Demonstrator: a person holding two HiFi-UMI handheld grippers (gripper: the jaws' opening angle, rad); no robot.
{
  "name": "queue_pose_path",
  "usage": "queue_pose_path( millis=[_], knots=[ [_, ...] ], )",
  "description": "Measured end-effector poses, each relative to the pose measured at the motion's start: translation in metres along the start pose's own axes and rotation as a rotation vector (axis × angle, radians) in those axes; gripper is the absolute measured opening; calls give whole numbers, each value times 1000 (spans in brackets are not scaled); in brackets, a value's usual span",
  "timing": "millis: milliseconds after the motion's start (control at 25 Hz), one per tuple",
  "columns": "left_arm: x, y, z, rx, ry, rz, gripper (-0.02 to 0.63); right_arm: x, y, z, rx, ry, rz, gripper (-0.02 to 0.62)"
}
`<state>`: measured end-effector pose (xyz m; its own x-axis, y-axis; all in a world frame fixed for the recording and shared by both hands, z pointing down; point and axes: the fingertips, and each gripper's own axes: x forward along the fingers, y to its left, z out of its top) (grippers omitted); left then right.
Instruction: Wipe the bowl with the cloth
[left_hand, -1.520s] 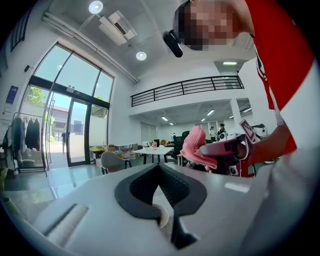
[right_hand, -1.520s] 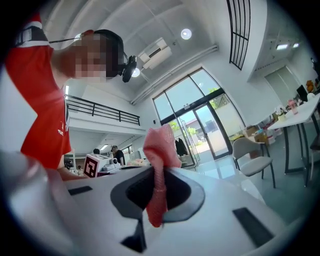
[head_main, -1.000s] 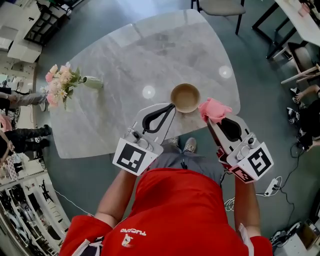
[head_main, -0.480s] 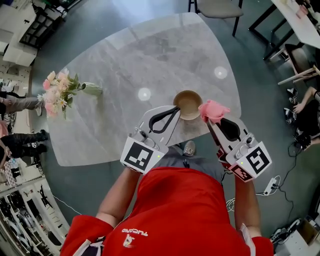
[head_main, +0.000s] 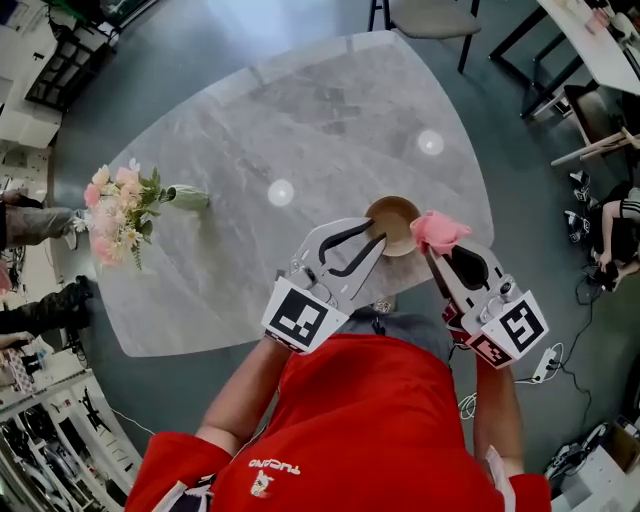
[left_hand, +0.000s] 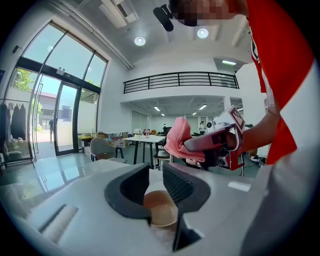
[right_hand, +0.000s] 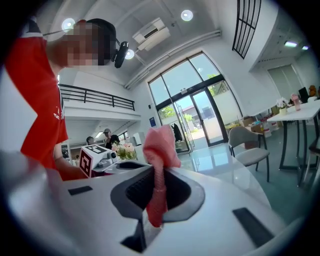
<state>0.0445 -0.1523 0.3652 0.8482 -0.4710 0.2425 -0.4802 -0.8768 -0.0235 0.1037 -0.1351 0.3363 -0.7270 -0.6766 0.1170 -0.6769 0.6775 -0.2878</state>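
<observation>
Bowl (head_main: 393, 222) rim betw L hand-held gripper (head_main: 376, 235) jaws, just eased apart, near level, R hand-held gripper (head_main: 445, 256) clenching cloth (head_main: 438, 230).

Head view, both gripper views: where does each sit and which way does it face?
Head view: on the person's head, steeply down at table, bowl, both claws; red shirt shows.
Left gripper view: on the left claw, along its just-opening jaws, bowl rim between them; shirt at right.
Right gripper view: on the right claw, along jaws shut on the cloth, toward glass doors; shirt at left.
Shared: each gripper view shows the other claw.
</observation>
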Motion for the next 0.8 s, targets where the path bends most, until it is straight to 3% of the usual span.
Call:
queue_pose_path(
  millis=[360, 520, 800],
  knots=[
    [12, -4, -26, 14, 72, -115, 262, 9, -7, -7, 6, 36, -70, 23],
    [18, -10, -44, 1, 122, -129, 323, 10, -11, -10, 7, 57, -63, 23],
    [32, -18, -62, 69, 182, -148, 462, 12, -24, -18, 16, 84, -26, 23]
  ],
)
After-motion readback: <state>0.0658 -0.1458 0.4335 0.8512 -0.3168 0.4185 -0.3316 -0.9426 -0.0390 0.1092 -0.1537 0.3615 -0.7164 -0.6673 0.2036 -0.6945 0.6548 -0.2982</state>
